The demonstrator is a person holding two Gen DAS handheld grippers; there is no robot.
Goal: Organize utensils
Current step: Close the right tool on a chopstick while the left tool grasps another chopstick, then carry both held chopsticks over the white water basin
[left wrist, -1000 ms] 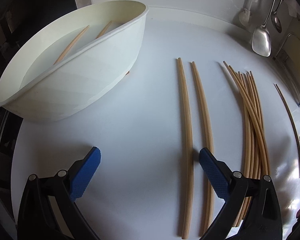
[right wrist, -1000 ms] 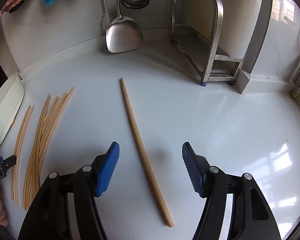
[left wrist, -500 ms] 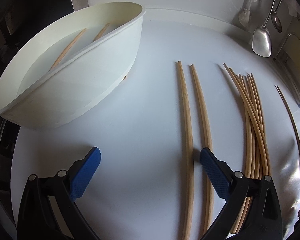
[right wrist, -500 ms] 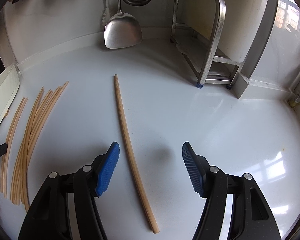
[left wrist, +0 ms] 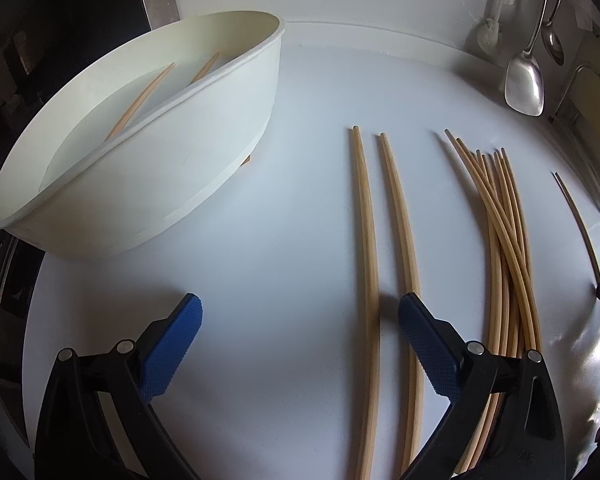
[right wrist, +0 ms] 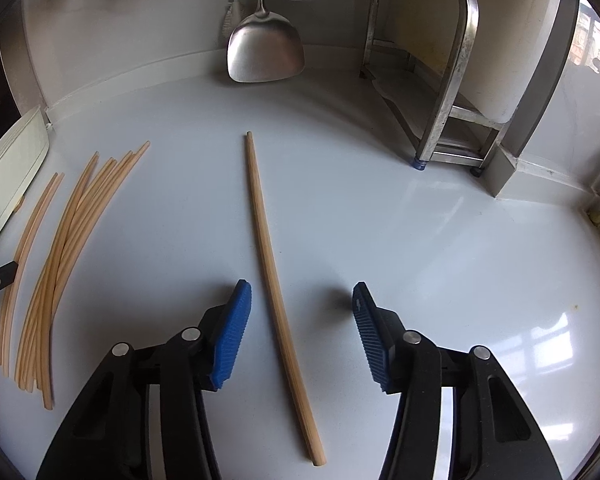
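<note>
We see the left gripper (left wrist: 298, 324) low over the white tabletop (left wrist: 268, 272), its blue-padded fingers (left wrist: 172, 342) spread wide apart with nothing between them. We take the white oval tray (left wrist: 140, 168) as our landmark: it sits at the far left of the tabletop, and two chopsticks (left wrist: 144, 98) lie inside it. Just to the right of the tray lies a pair of thick wooden chopsticks (left wrist: 370, 260), side by side and nearly parallel; the right finger of the left gripper sits over the nearer part of one of them. Further right of the tray lies a loose bundle of thin chopsticks (left wrist: 504, 240), crossing one another.

Farthest from the tray, a single chopstick (right wrist: 270, 264) lies alone, and we see the right gripper (right wrist: 302, 332) over it, fingers (right wrist: 234, 332) apart on either side of the stick and not touching it. Beyond that stick, well away from the tray, a steel spatula (right wrist: 265, 46) hangs at the wall beside a metal rack (right wrist: 448, 76).
</note>
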